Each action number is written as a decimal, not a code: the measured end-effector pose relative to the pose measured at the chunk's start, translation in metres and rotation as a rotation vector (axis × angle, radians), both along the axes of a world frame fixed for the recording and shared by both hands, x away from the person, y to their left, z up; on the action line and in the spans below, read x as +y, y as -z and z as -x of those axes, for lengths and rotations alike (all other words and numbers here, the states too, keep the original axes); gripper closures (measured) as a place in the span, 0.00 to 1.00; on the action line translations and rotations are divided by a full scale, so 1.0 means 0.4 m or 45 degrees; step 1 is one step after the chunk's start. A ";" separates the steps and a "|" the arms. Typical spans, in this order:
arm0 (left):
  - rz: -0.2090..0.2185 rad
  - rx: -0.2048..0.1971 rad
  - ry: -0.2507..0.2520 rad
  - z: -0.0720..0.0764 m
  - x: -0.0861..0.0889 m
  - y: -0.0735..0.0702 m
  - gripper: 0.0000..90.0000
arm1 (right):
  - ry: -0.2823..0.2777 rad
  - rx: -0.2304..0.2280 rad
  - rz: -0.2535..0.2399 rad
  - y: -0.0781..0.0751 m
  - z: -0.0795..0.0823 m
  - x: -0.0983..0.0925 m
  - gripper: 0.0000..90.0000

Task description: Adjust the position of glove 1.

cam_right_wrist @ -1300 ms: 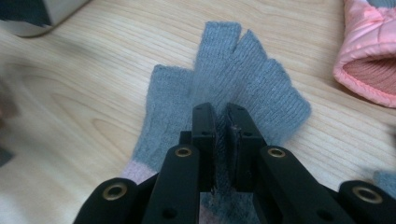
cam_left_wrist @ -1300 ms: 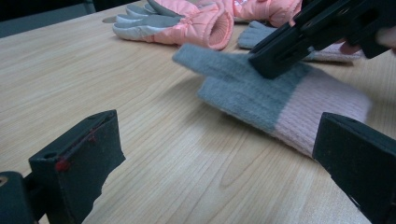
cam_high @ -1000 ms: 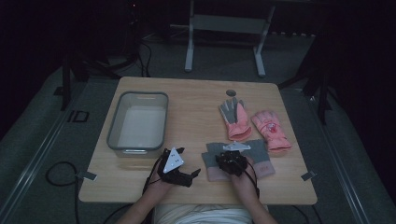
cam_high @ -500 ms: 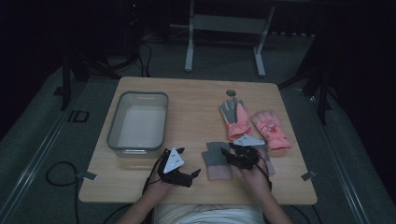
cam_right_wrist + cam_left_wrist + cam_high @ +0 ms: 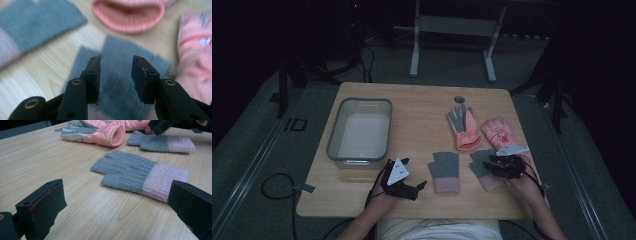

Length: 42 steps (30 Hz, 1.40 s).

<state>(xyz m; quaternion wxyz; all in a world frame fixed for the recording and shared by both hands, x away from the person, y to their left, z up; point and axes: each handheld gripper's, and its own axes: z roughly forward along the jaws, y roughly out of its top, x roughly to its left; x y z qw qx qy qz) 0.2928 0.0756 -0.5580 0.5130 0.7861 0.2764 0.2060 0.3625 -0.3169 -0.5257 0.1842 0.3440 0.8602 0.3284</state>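
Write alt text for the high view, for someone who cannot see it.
A person at a wooden table holds the right gripper over a grey knit glove, its partner beside it. Two pink gloves lie beyond, a clear tub at left, near the open left gripper.

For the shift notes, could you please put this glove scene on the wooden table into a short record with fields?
Surface: light wooden table
Container: clear rectangular plastic bin, far left
Knit gloves: grey fingerless glove with pink cuff lying flat; a second grey one under the right gripper
Padded gloves: pink ski glove with grey palm; pink ski glove beside it
Left gripper: open, low over the table, nothing between jaws
Right gripper: open above second knit glove, not gripping it
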 end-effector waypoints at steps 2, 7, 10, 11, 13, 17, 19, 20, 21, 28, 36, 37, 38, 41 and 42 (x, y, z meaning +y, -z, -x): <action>0.001 0.002 -0.001 0.000 0.000 0.000 0.01 | 0.010 0.038 -0.005 0.013 -0.005 -0.009 0.64; 0.004 0.001 -0.002 0.000 0.001 0.000 0.01 | 0.080 0.132 -0.052 0.040 -0.016 -0.008 0.76; 0.002 0.008 0.000 -0.001 0.001 0.000 0.01 | 0.116 0.138 -0.032 0.037 -0.013 0.003 0.91; 0.002 0.008 0.001 -0.001 0.001 0.000 0.01 | 0.137 0.135 -0.037 0.037 -0.011 0.008 0.93; 0.008 0.003 0.000 0.000 0.001 0.000 0.01 | 0.191 0.131 -0.052 0.035 -0.007 0.016 0.95; 0.007 0.001 0.000 0.000 0.001 0.000 0.01 | 0.287 0.088 -0.098 0.016 0.011 0.031 0.95; 0.004 0.007 0.001 -0.001 0.002 0.000 0.01 | 0.334 0.025 -0.151 -0.018 0.042 0.053 0.95; 0.003 0.005 0.002 -0.001 0.001 0.000 0.01 | 0.352 0.008 -0.148 -0.027 0.050 0.059 0.95; 0.004 0.003 0.001 0.000 0.001 0.000 0.01 | 0.374 -0.001 -0.165 -0.038 0.059 0.065 0.95; -0.003 0.003 0.003 0.000 0.000 0.000 0.01 | 0.493 0.063 -0.268 -0.029 0.095 0.088 0.95; -0.004 -0.003 0.009 0.001 -0.001 0.000 0.01 | 0.513 0.100 -0.199 0.020 0.079 0.100 0.92; -0.002 -0.002 0.008 0.001 -0.001 0.000 0.01 | 0.513 0.094 -0.183 0.025 0.077 0.098 0.90; -0.003 -0.001 0.007 0.000 0.000 0.000 0.01 | 0.519 0.098 -0.173 0.032 0.075 0.097 0.89; 0.000 0.000 0.005 0.000 0.000 0.000 0.01 | 0.519 0.106 -0.166 0.046 0.069 0.094 0.83; -0.001 -0.004 0.005 0.001 0.000 0.000 0.01 | 0.510 0.096 -0.162 0.048 0.069 0.093 0.82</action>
